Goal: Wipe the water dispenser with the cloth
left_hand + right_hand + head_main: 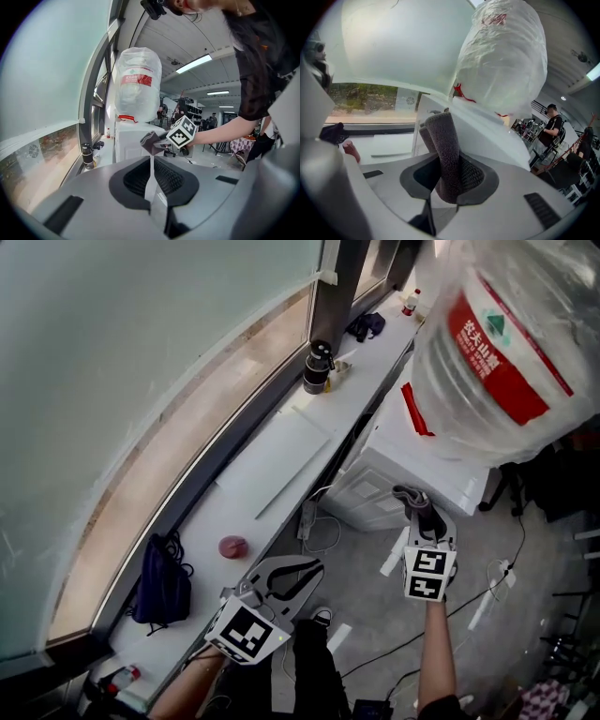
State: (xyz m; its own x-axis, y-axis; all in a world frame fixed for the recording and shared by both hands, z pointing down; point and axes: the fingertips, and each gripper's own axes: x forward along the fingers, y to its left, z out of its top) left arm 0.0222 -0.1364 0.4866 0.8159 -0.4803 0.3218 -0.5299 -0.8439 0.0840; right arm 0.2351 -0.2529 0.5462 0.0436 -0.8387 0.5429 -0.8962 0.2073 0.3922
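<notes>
1. The right gripper's (446,176) jaws are clamped on a folded grey cloth (443,140), which stands up out of them.
2. The cloth's free end is close to the front edge of the white water dispenser (389,474), below its plastic-wrapped bottle (487,343). Contact cannot be judged.
3. The left gripper's (151,169) jaws are pressed together with nothing between them. It is held low beside the windowsill (272,465), well apart from the dispenser.
</notes>
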